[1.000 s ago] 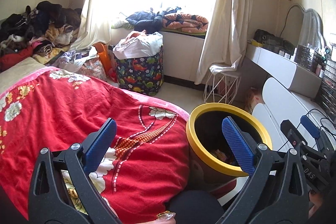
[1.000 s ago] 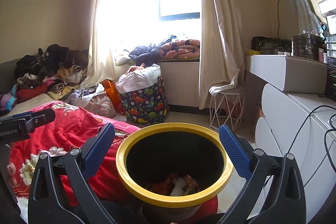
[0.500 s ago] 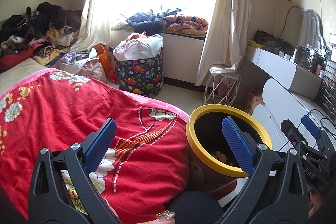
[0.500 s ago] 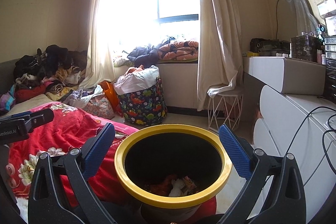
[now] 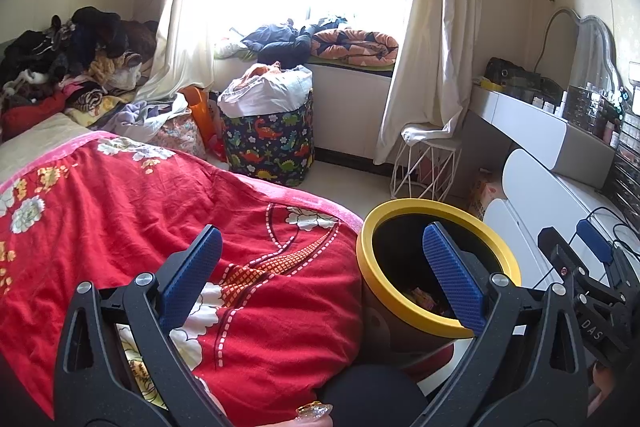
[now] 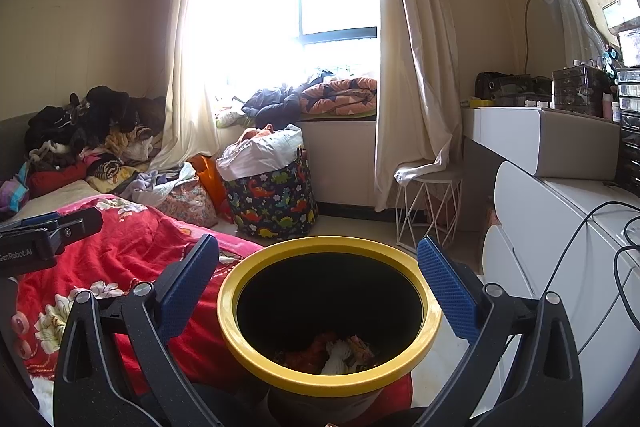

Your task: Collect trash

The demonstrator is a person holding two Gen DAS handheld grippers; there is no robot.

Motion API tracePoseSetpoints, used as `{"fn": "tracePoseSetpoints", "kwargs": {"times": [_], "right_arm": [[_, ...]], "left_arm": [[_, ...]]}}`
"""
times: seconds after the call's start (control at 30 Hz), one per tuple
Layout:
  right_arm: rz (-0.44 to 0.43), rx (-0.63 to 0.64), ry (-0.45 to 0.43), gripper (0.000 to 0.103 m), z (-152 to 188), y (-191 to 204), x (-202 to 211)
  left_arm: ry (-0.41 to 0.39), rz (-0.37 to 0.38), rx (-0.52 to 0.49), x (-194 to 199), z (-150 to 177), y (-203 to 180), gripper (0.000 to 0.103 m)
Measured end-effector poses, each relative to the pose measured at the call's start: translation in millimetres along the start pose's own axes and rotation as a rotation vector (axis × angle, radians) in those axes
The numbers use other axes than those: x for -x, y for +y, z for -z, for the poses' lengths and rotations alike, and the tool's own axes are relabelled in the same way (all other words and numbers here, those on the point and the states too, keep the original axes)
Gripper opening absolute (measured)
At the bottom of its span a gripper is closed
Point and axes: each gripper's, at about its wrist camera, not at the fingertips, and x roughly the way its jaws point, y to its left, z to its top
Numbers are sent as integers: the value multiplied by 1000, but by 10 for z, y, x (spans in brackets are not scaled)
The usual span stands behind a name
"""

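A black bin with a yellow rim (image 6: 328, 377) stands right below my right gripper (image 6: 318, 283), whose blue-padded fingers stand open on either side of the rim with nothing between them. Crumpled wrappers and paper (image 6: 336, 351) lie at the bin's bottom. In the left wrist view the same bin (image 5: 496, 255) sits low right, beside the bed. My left gripper (image 5: 320, 275) is open and empty above the red floral blanket (image 5: 120, 211), its right finger in front of the bin's mouth. The right gripper's body (image 5: 588, 287) shows at the far right.
A dinosaur-print laundry basket (image 5: 272, 143) full of cloth stands by the window seat. Piled clothes (image 5: 72, 63) cover the bed's far end. A white wire stool (image 5: 428, 167) and a white dresser (image 6: 560, 227) with cables line the right side. A fingertip (image 5: 312, 411) shows at the bottom edge.
Both views have shifted only slightly; the right gripper's view sits a little higher over the bin. Both grippers stay open and empty.
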Motion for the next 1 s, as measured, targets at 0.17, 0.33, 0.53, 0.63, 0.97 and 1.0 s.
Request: {"fn": "tracePoseSetpoints", "kwargs": {"times": [0.17, 0.33, 0.53, 0.63, 0.97, 1.0], "right_arm": [[6, -1, -7, 97, -24, -12, 17], [8, -2, -9, 97, -34, -18, 19], [10, -3, -11, 97, -35, -19, 25], [9, -4, -11, 97, -34, -20, 26], [13, -5, -14, 97, -30, -18, 39], [12, -5, -14, 97, -33, -20, 38]], "left_arm": [[-5, -4, 0, 11, -1, 23, 92], [-7, -7, 0, 11, -7, 29, 92], [-9, -8, 1, 23, -22, 40, 92], [-9, -8, -1, 22, -26, 47, 92], [-8, -9, -3, 24, -32, 48, 92], [-8, -8, 0, 27, -23, 35, 92]]}}
